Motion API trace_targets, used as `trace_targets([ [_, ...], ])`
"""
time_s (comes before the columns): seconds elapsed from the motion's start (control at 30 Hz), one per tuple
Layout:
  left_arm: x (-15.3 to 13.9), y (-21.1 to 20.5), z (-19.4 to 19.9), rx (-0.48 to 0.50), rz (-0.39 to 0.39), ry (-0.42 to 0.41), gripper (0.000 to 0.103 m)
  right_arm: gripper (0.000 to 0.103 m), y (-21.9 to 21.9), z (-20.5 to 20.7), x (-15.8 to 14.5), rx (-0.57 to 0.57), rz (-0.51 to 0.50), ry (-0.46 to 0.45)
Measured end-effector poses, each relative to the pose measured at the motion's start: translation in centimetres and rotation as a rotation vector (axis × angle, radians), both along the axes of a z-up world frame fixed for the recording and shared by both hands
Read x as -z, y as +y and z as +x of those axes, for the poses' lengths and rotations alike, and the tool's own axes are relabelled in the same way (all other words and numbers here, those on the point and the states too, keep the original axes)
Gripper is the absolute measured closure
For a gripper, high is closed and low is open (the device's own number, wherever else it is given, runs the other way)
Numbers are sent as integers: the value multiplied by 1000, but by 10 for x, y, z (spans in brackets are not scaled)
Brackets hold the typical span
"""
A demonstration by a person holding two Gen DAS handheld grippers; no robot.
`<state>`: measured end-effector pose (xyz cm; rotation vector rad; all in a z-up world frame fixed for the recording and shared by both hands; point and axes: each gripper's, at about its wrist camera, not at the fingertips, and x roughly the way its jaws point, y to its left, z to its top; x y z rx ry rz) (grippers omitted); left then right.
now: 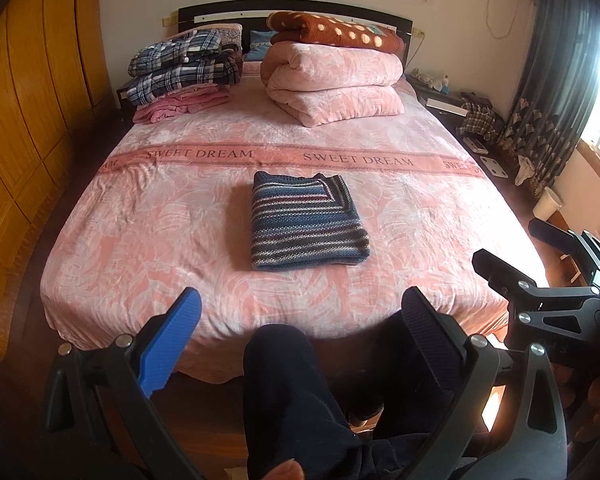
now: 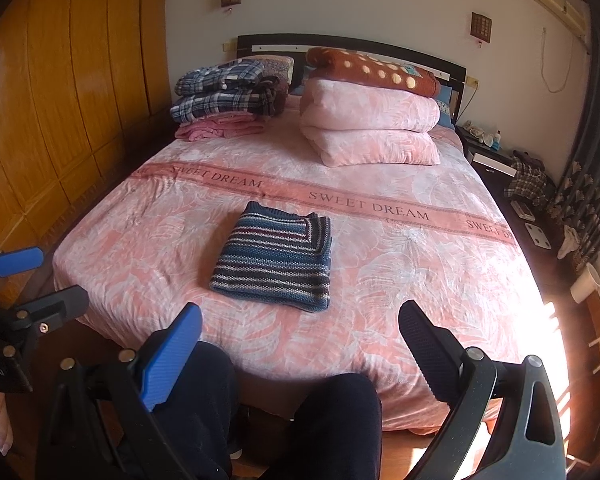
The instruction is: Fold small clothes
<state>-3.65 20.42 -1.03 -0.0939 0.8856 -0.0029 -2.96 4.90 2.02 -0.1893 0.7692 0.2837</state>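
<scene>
**Now the striped sweater lies folded on the bed**

From your left wrist, the striped sweater [image 1: 308, 220] is a neat rectangle on the pink bedspread [image 1: 420, 216], near the middle, its neckline facing the headboard. Your left gripper [image 1: 300, 312] stands wide and holds nothing. Your dark trouser legs [image 1: 300, 392] hide the bed's near edge.

From your right wrist, the sweater [image 2: 276, 256] lies left of centre. Your right gripper [image 2: 300, 328] is wide too, empty. Strong window glare washes out the right corner.
</scene>
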Motion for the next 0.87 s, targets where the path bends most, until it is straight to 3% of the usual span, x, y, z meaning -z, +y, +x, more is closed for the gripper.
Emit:
trace_targets([
  [0.87,-5,-3,-7,3,2,-13,3,4,-3,0,-4,6,-3,-12],
])
